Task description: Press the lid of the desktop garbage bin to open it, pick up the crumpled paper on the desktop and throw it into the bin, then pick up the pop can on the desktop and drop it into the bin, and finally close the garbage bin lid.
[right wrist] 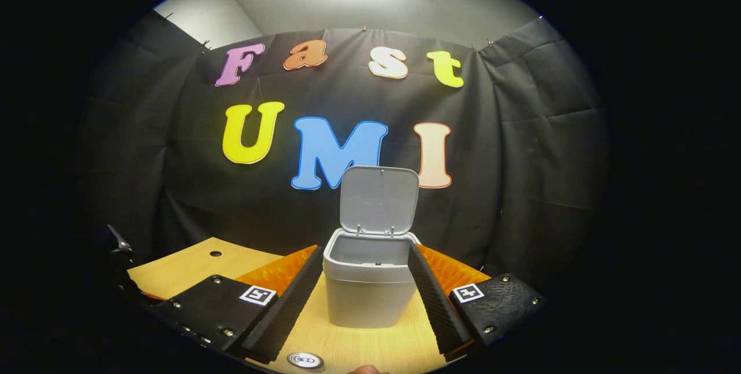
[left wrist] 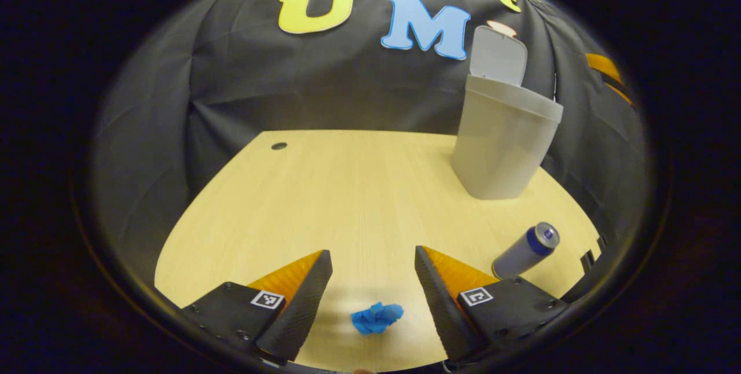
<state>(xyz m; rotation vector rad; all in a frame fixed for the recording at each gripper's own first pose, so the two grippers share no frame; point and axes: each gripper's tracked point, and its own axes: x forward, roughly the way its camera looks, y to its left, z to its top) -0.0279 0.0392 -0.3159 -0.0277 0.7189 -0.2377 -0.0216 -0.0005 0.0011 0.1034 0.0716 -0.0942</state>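
A grey desktop bin (left wrist: 503, 142) stands at the far right of the wooden table (left wrist: 347, 189), its lid (left wrist: 498, 55) tipped up and open. The crumpled blue paper (left wrist: 376, 318) lies on the table just below and between the fingers of my left gripper (left wrist: 373, 270), which is open. A pop can (left wrist: 525, 250) lies on its side to the right of that gripper. In the right gripper view the bin (right wrist: 369, 281) stands straight ahead with its lid (right wrist: 379, 199) upright, and my right gripper (right wrist: 365, 281) is open in front of it, holding nothing.
A small round hole (left wrist: 279, 146) marks the table's far left corner. Black cloth walls close the booth behind the table. A round metal disc (right wrist: 305, 360) lies on the table near the front edge in the right gripper view.
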